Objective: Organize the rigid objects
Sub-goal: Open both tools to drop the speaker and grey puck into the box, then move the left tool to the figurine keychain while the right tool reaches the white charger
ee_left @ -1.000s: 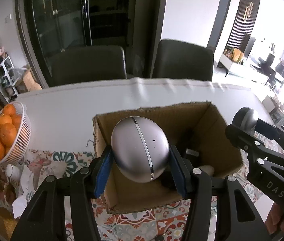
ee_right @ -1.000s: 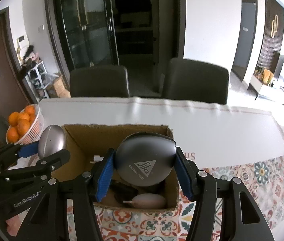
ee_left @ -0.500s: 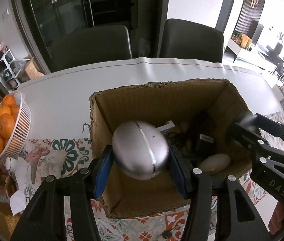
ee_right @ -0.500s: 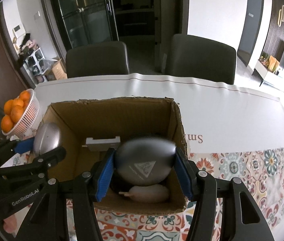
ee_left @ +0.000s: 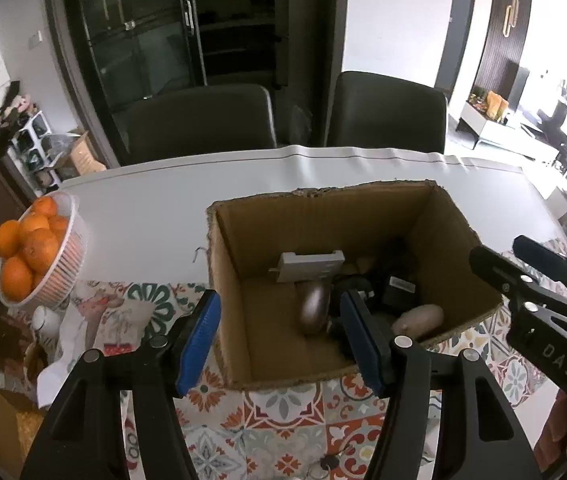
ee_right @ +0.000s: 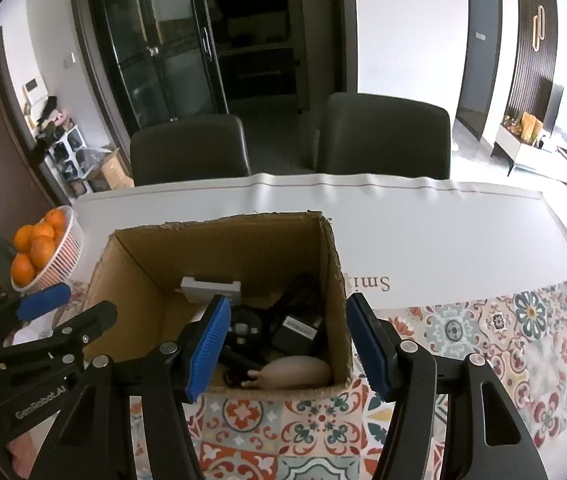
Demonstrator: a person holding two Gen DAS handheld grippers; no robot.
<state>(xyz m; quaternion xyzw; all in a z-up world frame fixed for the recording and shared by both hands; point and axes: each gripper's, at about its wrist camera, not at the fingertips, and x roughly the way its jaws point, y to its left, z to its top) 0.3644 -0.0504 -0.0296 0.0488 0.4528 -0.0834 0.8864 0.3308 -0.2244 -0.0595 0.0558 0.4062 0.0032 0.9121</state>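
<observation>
Releasing is done on both sides: my left claw [ee_left: 279, 336] has just been opening and now stands open with nothing pressed between its blue pads, and the silver egg-shaped object [ee_left: 314, 307] it carried a second ago lies on the floor of the cardboard box [ee_left: 227, 280], lower centre of the left view. My right claw [ee_right: 287, 354] has also just been opening; its pads are apart and bare, and the dark dome-shaped object it held earlier is gone from between them. I judge it dropped into the dark clutter [ee_right: 279, 320] inside the box, but I cannot pick it out for sure.

So two rigid items count as stowed, I'd say; next is pulling back for whatever remains outside.

Silver object sits just beyond and between the left pads, below them, not touching, beside a grey flat block [ee_left: 309, 266] at the back wall and a beige oval thing [ee_left: 419, 318] to its right. In the right view the box opening fills the middle, the beige oval [ee_right: 295, 372] low between the pads. Fruit basket [ee_left: 39, 256] stays at left on the surface [ee_left: 143, 208].
</observation>
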